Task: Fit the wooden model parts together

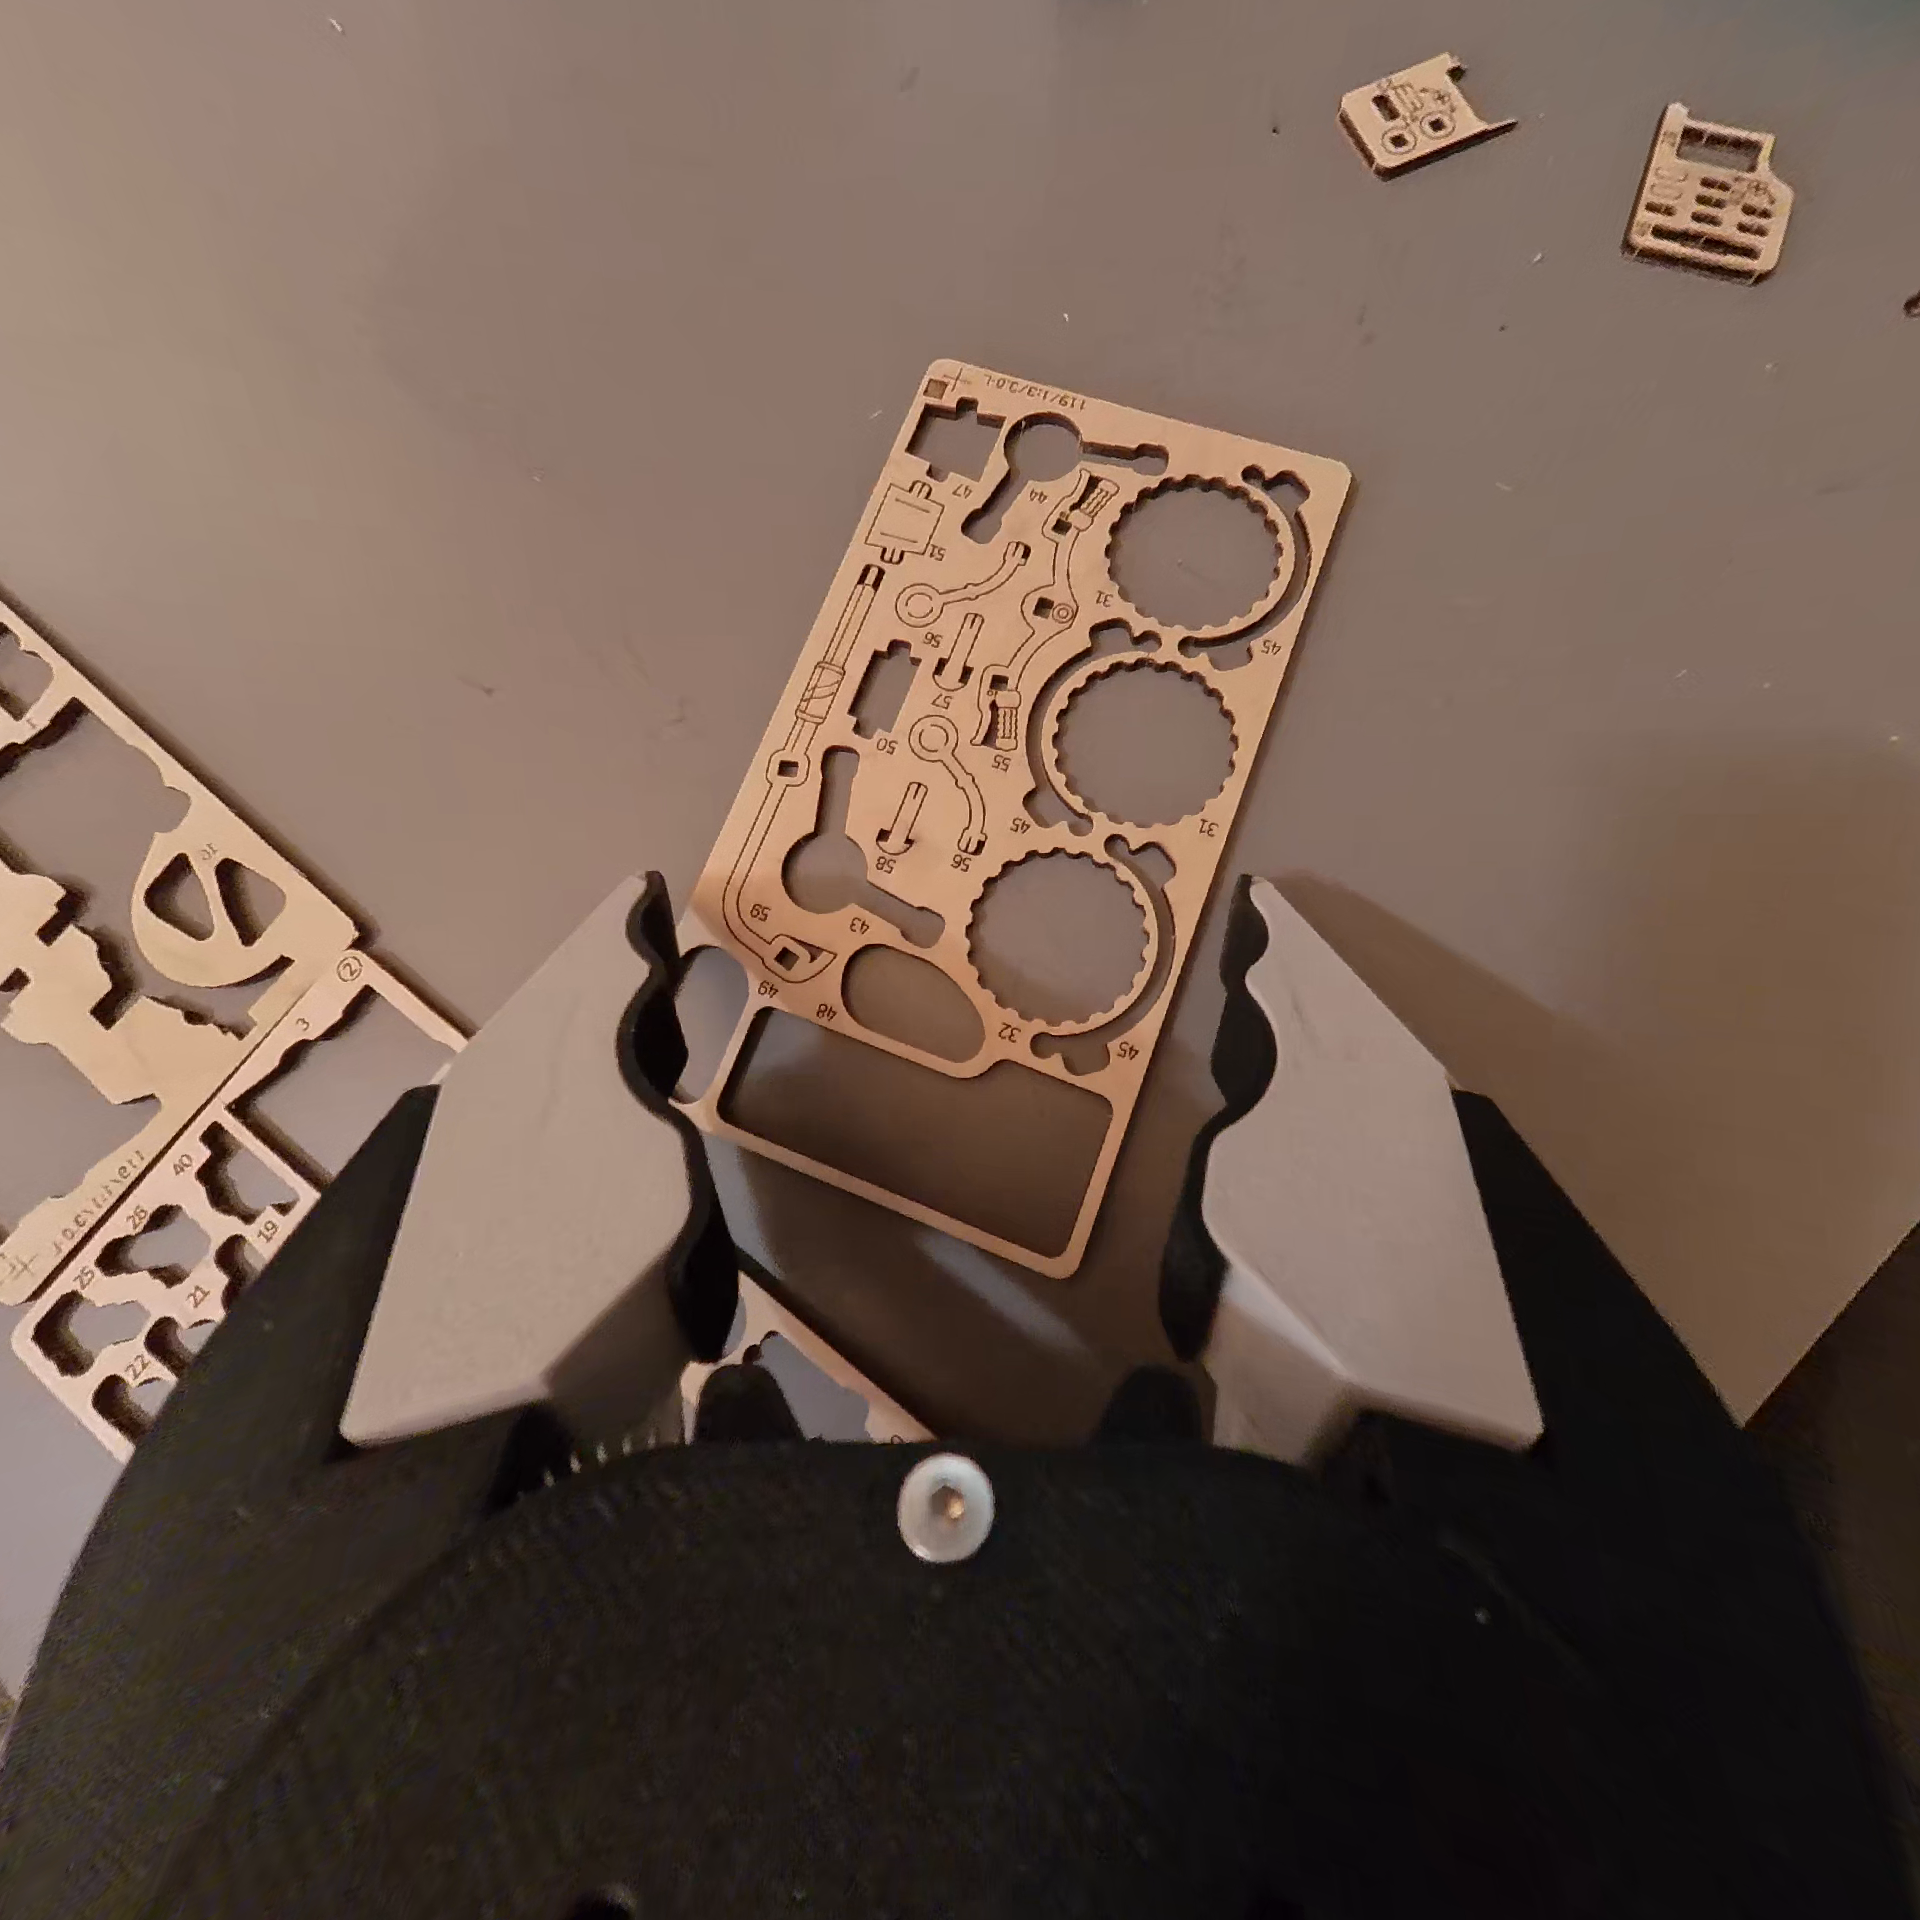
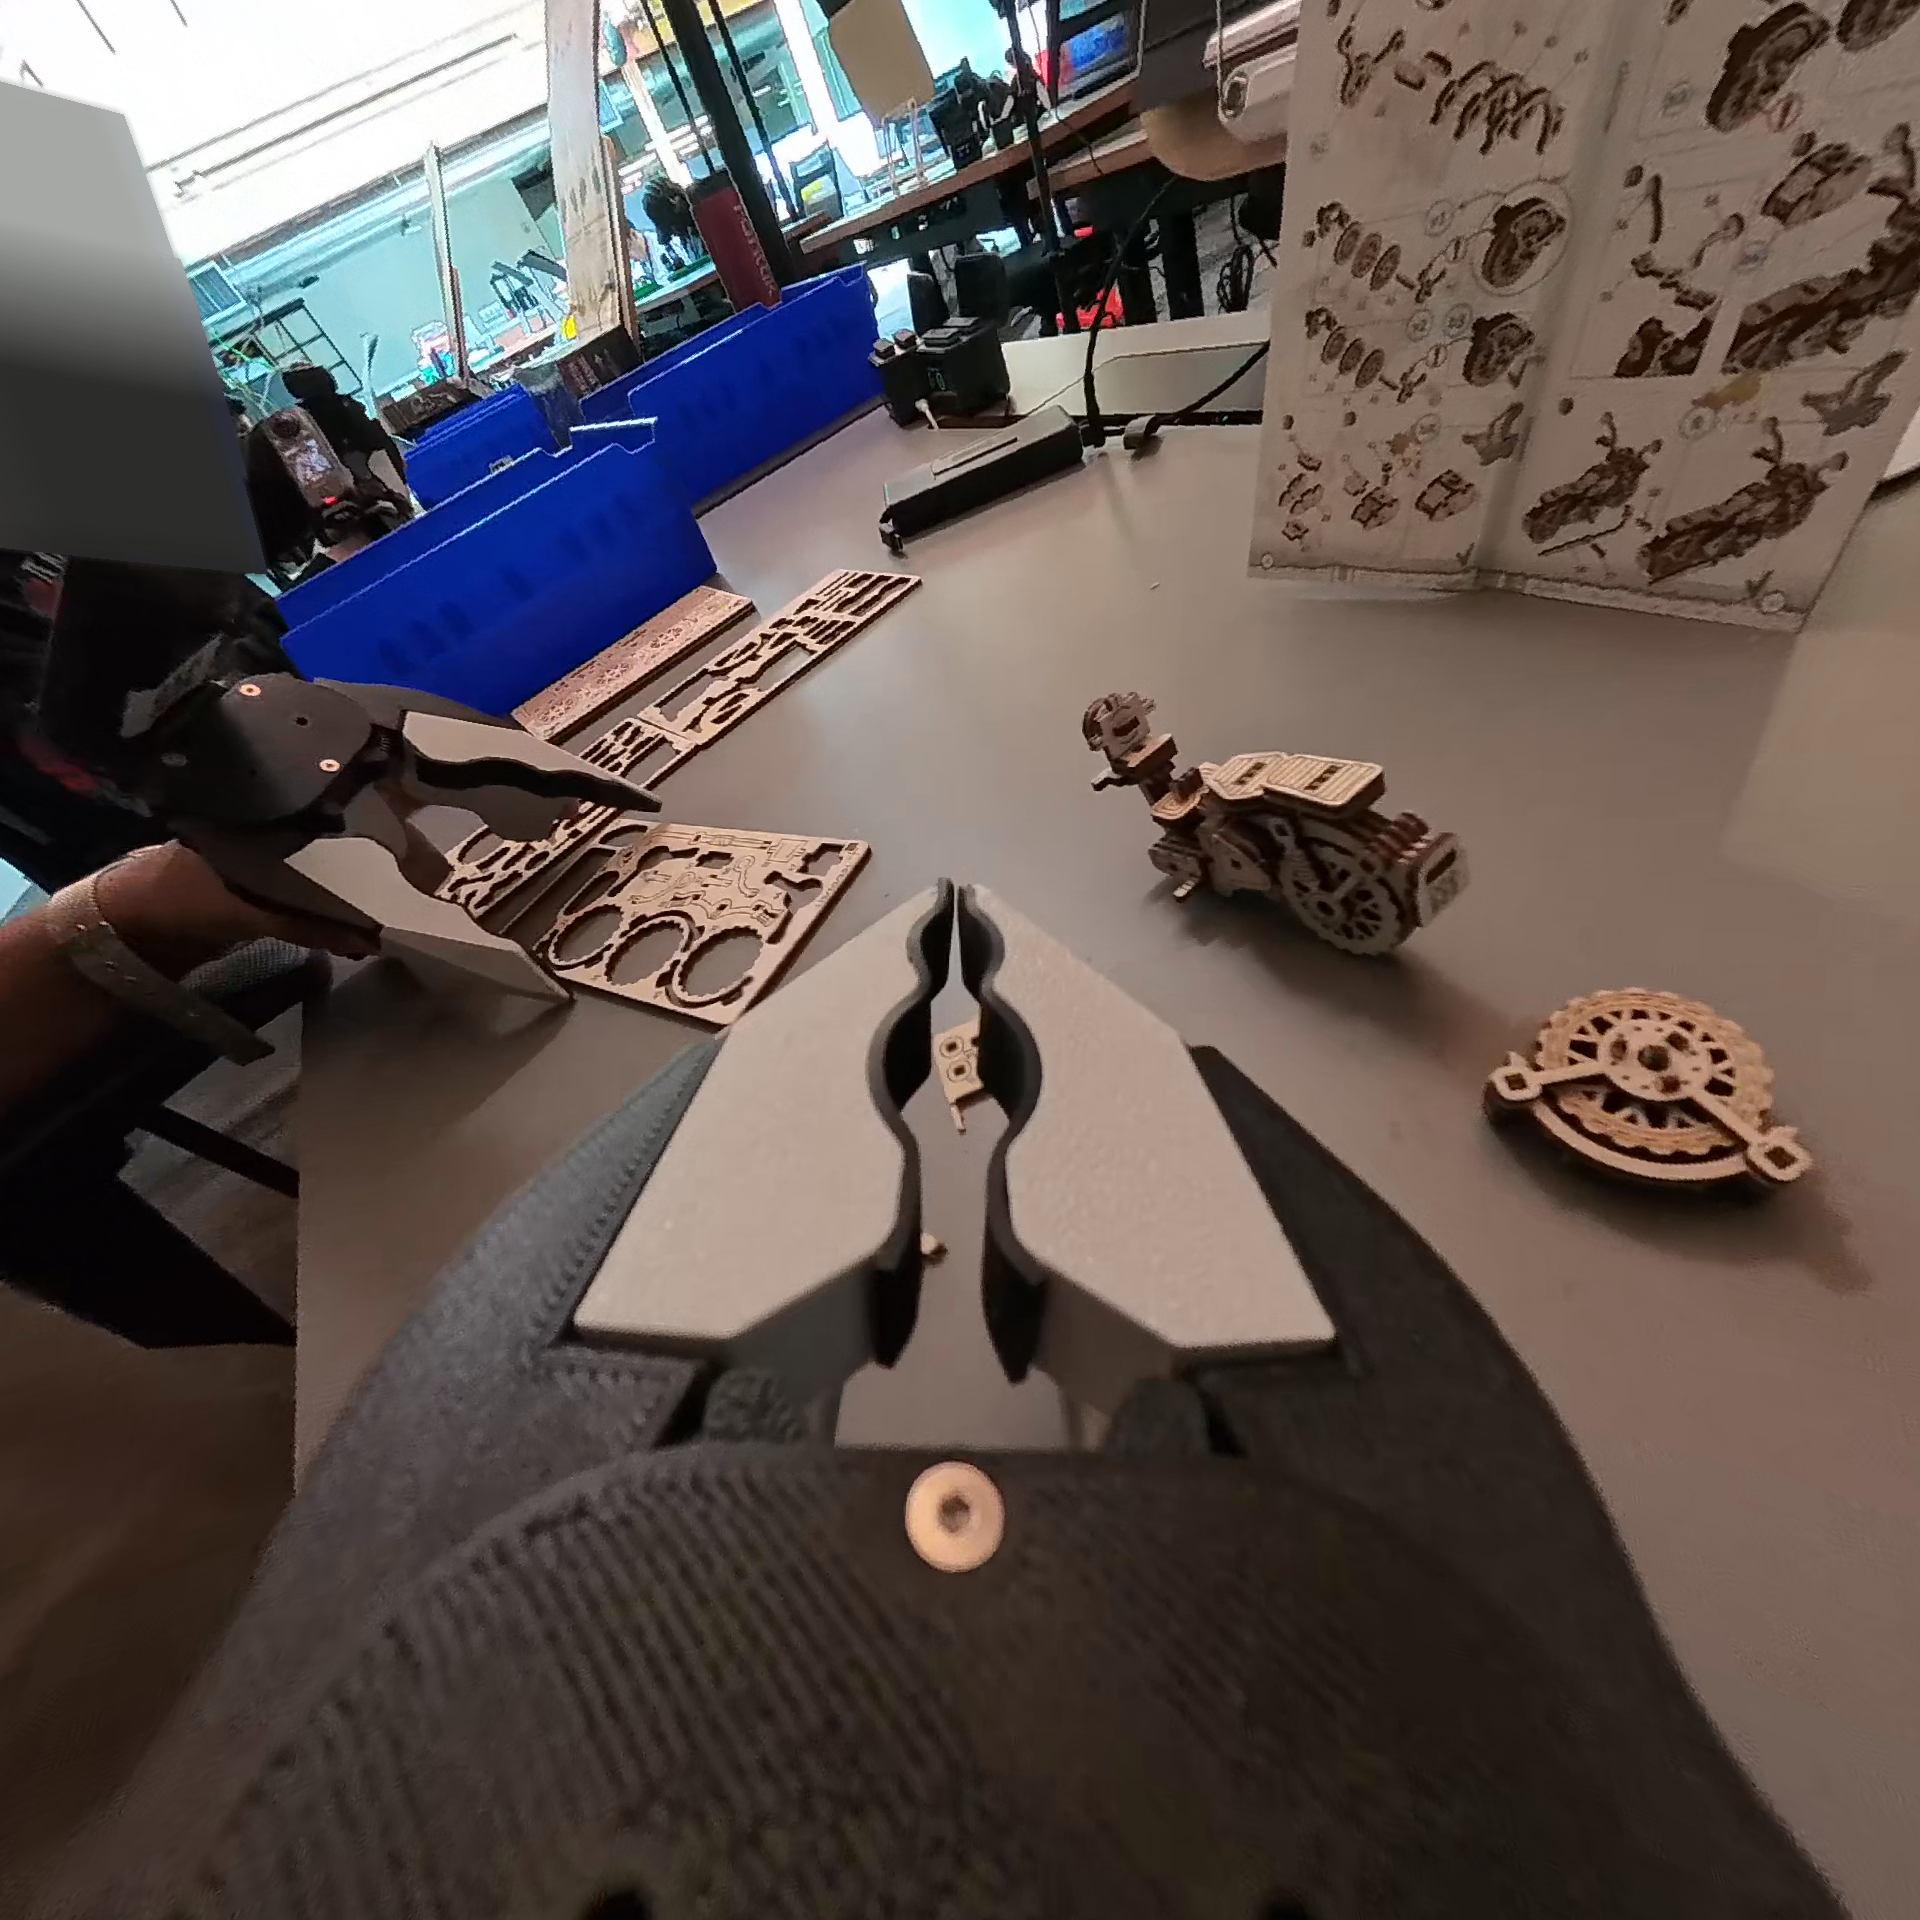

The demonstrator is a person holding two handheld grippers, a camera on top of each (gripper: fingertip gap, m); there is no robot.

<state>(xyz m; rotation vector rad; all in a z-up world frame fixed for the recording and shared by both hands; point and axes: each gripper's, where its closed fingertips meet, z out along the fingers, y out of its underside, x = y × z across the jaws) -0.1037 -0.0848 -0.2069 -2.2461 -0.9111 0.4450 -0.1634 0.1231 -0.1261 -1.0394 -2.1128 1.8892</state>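
A flat wooden parts sheet [image 1: 997,727] with three toothed round cut-outs lies on the grey table [image 1: 520,312]. My left gripper [image 1: 951,888] is open and empty, its fingers either side of the sheet's near end. In the right wrist view the same gripper [image 2: 603,899] hovers over the sheet [image 2: 717,914]. Two small loose wooden parts [image 1: 1423,114] [image 1: 1704,197] lie beyond the sheet. My right gripper [image 2: 956,899] is shut; a small wooden part [image 2: 961,1070] shows through the gap between its fingers and seems to lie on the table. A part-built wooden motorcycle [image 2: 1278,831] and a wheel assembly [image 2: 1642,1091] stand to its right.
More punched-out wooden sheets lie at the left [image 1: 156,935] and farther back [image 2: 727,665]. Blue bins [image 2: 499,592] line the far left of the table. An instruction sheet [image 2: 1579,312] stands upright at the back right. A hand [image 2: 156,935] holds the left gripper. The tips of one gripper are about 25 cm away from the tips of the other. The part-built wooden motorcycle [image 2: 1278,831] is closer to my right gripper, around 8 cm from its tips; the left tips are 25 cm off.
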